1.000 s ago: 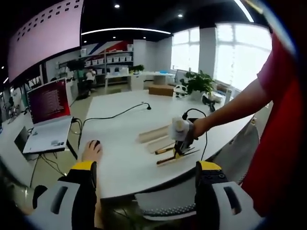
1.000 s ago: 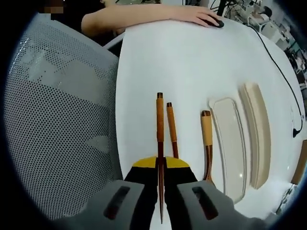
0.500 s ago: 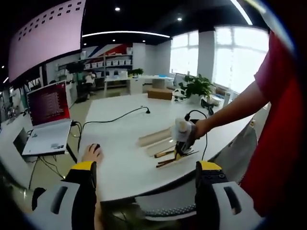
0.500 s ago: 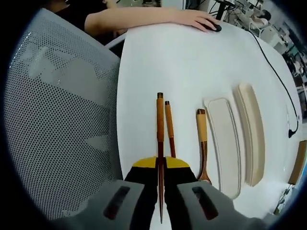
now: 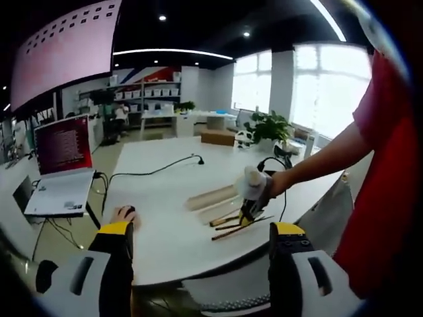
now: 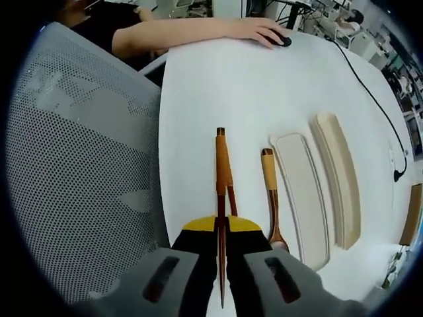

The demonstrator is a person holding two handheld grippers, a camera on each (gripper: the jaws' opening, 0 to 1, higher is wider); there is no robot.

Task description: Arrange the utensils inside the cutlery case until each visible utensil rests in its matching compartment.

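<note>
While the chopstick is in the jaws, these are the things to mind, each placed against the tray.

Right gripper (image 6: 221,249): clenched on one chopstick (image 6: 220,173), which runs straight out ahead between the jaws; in the left gripper view this gripper (image 5: 252,193) hangs over the near table edge, close to the tray.

Left gripper (image 5: 198,264): jaws apart, grasping nothing, held back off the table (image 5: 165,198), well away from the tray.

Tray (image 6: 299,191): the long pale open half of the cutlery case lies flat on the table, to the right of the held stick in the right gripper view.

Lid (image 6: 340,176): a second pale long piece, just beyond the tray on its far side.

Second chopstick (image 6: 231,193): on the table, partly under the held one, on the near side of the tray.

Spoon (image 6: 271,201): just beside the tray's near rim, handle pointing away.

Compartments: I cannot tell any dividers inside the tray.

Doing it well: I judge the stick should go across above the spoon, parallel to the tray's long side, be lowered level, and be freed only once it lies inside the rim.

Risk: a tilted stick could catch the rim or nudge the spoon.
</note>
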